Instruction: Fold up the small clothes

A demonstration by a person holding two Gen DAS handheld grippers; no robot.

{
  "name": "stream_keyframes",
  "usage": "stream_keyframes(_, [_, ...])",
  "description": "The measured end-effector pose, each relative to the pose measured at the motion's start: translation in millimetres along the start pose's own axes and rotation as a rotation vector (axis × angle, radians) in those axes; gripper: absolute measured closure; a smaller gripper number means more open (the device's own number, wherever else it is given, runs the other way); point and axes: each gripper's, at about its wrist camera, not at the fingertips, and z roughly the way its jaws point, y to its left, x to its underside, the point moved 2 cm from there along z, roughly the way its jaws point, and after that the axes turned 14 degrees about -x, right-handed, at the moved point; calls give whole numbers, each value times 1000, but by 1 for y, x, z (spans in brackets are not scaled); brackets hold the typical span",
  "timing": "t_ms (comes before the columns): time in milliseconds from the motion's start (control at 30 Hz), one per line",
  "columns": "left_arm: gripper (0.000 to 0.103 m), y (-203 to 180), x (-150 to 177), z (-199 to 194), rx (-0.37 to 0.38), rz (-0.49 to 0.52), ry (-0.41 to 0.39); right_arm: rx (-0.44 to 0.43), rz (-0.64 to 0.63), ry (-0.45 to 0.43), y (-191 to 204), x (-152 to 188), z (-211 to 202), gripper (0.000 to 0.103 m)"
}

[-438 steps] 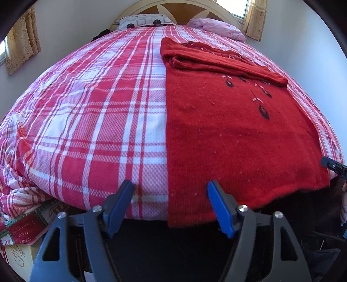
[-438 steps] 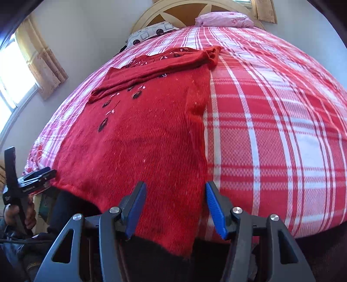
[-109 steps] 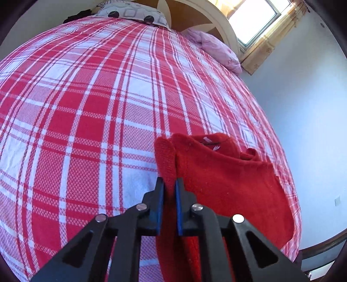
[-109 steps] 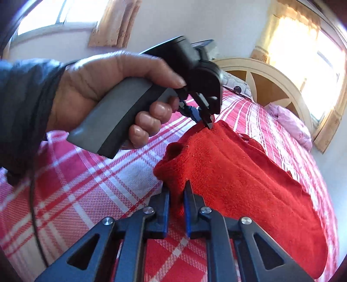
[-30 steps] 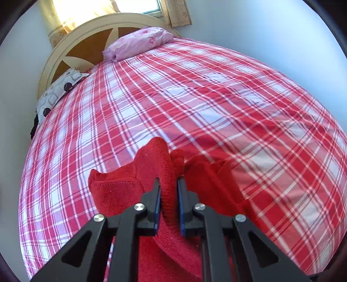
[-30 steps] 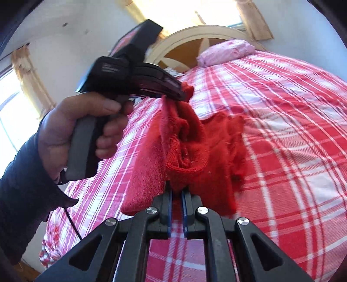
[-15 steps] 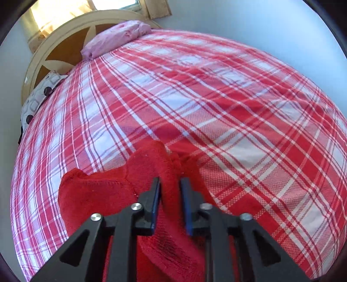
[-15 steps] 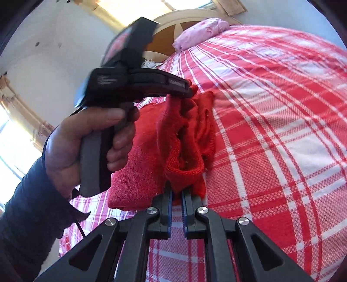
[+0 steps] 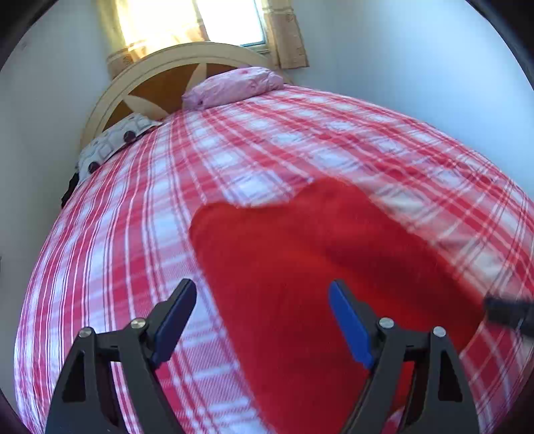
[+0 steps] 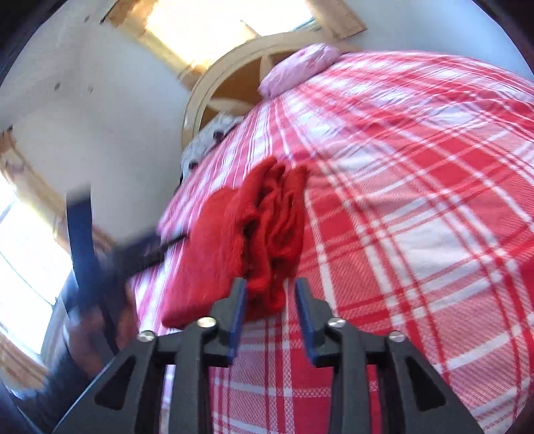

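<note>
The folded red sweater (image 9: 300,267) lies on the red-and-white plaid bed cover (image 9: 133,233). My left gripper (image 9: 263,320) is open and empty just above the sweater's near part. In the right wrist view the sweater (image 10: 267,227) shows as a bunched, folded stack. My right gripper (image 10: 271,317) is open, its jaws on either side of the sweater's near edge without gripping it. The left tool shows blurred at the left of the right wrist view (image 10: 110,253). The right tool's tip shows at the right edge of the left wrist view (image 9: 510,313).
A pink pillow (image 9: 233,85) and a patterned pillow (image 9: 116,140) lie at the cream headboard (image 9: 150,86). White walls flank the bed. A bright curtained window (image 9: 200,20) is behind the headboard. Plaid cover spreads right of the sweater (image 10: 434,200).
Both grippers have opened and let go of the sweater, which now rests folded on the bed. Both tools have pulled back, and the views are motion-blurred.
</note>
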Motion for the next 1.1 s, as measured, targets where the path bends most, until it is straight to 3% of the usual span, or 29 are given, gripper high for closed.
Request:
stream_keyframes(33, [19,5,12,0,-7,-12,-2,-9,1,-18,2,-4,-2,51])
stream_keyframes(100, [17,10,27,0,7,-49,-11,-15,-20,-18,12,-17,4,42])
stream_keyframes(200, [4,16,37,6,55,-124,7,-28,-94,-16,28,-44,17,42])
stream_keyframes(400, [0,17,59,18,153,-230,9,-25,-61,107,19,-101,85,42])
stream_keyframes(567, [0,28,69,15,209,-304,-27,23,42,269,-19,-111,147,42])
stream_keyframes(600, [0,29,70,17,219,-308,-20,42,51,297,-24,-109,156,50])
stream_keyframes(633, [0,29,71,20,238,-314,-7,64,45,305,-28,-108,161,84])
stream_keyframes(733, [0,31,72,28,279,-334,32,43,3,284,-15,-102,153,88])
stream_keyframes(867, [0,33,75,35,330,-343,59,86,-46,211,-6,-101,131,88])
stream_keyframes(967, [0,31,76,40,353,-343,85,139,-21,284,-28,-91,148,84])
stream_keyframes(1100, [0,31,78,39,351,-349,87,139,-8,219,-30,-93,133,65])
